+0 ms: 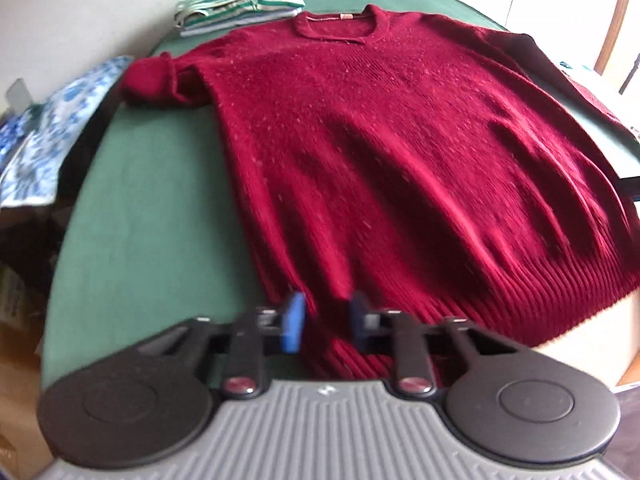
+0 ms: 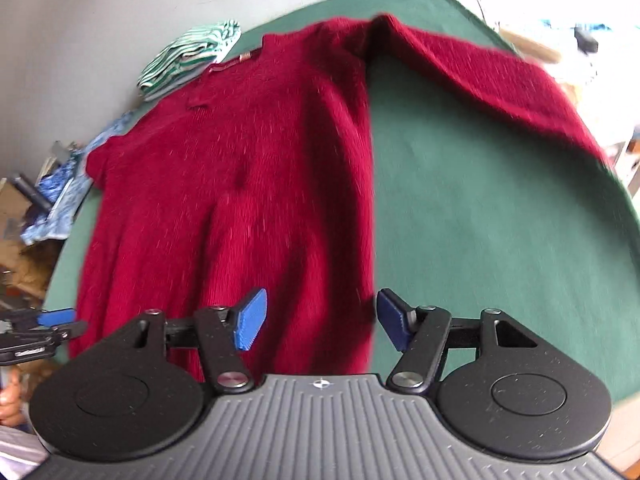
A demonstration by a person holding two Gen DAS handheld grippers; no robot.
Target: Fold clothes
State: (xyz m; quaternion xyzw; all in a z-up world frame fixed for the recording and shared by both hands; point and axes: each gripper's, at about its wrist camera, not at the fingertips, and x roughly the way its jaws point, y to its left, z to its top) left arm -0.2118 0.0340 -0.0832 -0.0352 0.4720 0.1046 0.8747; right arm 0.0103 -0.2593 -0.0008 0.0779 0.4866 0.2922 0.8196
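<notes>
**Ana:** At the near edge of the green worktop (image 2: 500, 220), two grippers sit by the bottom hem of the red sweater (image 1: 400, 140). The left gripper (image 1: 324, 322) has its blue fingers (image 1: 294, 322) on each side of the hem. There is a small gap, with red knit in it. The picture is blurry, so she cannot tell if they pinch it.

**Ben:** And the right gripper (image 2: 318, 320)?

**Ana:** Its fingers are wide apart. They hold nothing. The sweater's right edge lies just under them.

**Ben:** Is the sweater folded yet?

**Ana:** No. It lies flat and spread out, neck at the far side. One sleeve (image 2: 480, 76) reaches out to the right and off the edge. The other sleeve (image 1: 156, 80) is bunched up on the left.

**Ben:** So what is left?

**Ana:** It looks like all of it: sleeves in, then body over. Farther back, a striped pile (image 1: 236, 4) is already folded. A blue flowery cloth (image 1: 52, 128) waits off to the left.
</notes>
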